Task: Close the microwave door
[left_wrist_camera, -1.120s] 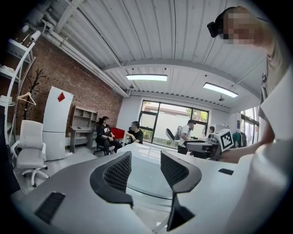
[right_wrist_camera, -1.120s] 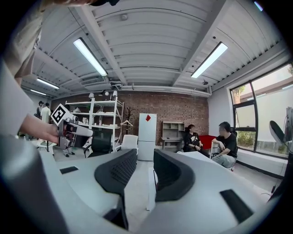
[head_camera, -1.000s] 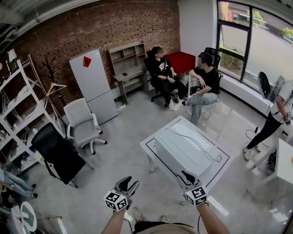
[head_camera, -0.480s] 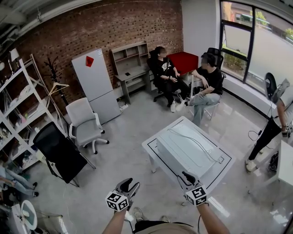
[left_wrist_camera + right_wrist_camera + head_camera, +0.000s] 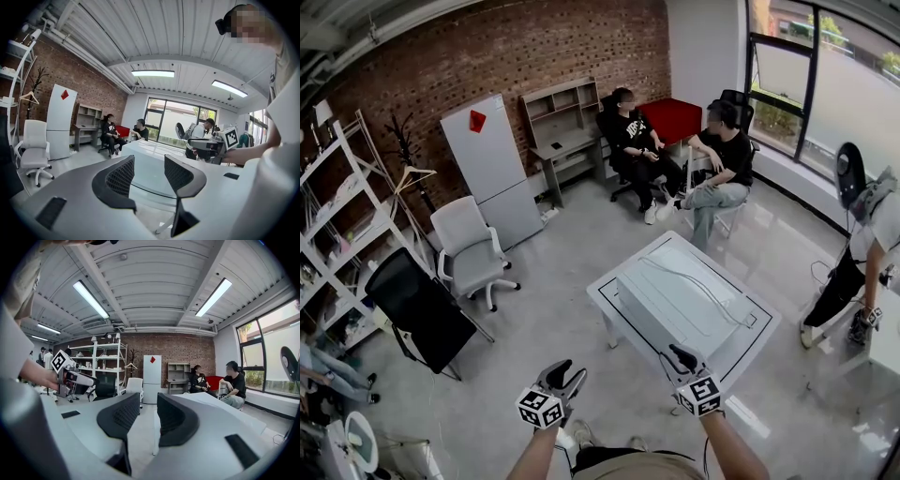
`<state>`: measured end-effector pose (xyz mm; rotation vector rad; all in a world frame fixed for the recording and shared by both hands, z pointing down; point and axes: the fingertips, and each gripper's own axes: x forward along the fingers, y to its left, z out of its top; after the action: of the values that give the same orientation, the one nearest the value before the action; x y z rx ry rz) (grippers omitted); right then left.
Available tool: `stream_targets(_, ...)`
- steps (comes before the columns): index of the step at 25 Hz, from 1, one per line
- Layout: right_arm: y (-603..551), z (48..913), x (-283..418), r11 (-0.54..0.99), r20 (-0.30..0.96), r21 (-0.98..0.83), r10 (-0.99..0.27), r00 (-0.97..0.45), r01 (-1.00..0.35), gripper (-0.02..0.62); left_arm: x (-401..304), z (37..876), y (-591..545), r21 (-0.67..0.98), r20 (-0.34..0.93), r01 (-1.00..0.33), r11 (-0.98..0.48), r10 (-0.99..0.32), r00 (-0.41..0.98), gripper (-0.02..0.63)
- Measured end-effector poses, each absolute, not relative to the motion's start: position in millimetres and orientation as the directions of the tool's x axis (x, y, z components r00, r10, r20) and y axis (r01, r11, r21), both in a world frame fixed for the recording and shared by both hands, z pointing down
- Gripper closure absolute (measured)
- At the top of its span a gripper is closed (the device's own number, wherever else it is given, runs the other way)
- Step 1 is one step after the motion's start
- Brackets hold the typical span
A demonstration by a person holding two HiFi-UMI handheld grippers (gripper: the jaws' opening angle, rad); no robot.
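A white boxy appliance, apparently the microwave (image 5: 675, 300), lies on a low white table (image 5: 609, 302) in the middle of the room; I cannot make out its door. My left gripper (image 5: 561, 377) hovers over the floor, left of the table's near corner, open and empty. My right gripper (image 5: 682, 359) hangs at the table's near edge, jaws apart with nothing between them. In the left gripper view the left gripper (image 5: 149, 176) looks across the white table (image 5: 145, 152) at the other gripper (image 5: 211, 146). In the right gripper view the right gripper (image 5: 148, 417) points past the table (image 5: 211, 401).
A black chair (image 5: 417, 314) and a white chair (image 5: 469, 248) stand to the left, with a white fridge (image 5: 487, 169) and shelving (image 5: 337, 234) behind. Two people (image 5: 675, 155) sit at the back. Another person (image 5: 862, 253) stands by a second table (image 5: 889, 342) at the right.
Both grippers stay where they were, jaws unchanged. The head view has swayed slightly, and the person at the right edge has shifted and bent lower.
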<state>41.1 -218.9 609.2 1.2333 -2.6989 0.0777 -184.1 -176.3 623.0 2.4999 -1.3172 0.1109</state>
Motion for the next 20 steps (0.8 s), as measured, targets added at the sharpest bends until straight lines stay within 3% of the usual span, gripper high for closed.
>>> stream_targets(20, -222, 608, 44, 0.663, 0.178, 0.007, -0.737, -0.651, -0.749, 0.477, -171, 625, -180, 0.248, 0.218, -0.810, -0.532, -0.784, 0.582, 0.411)
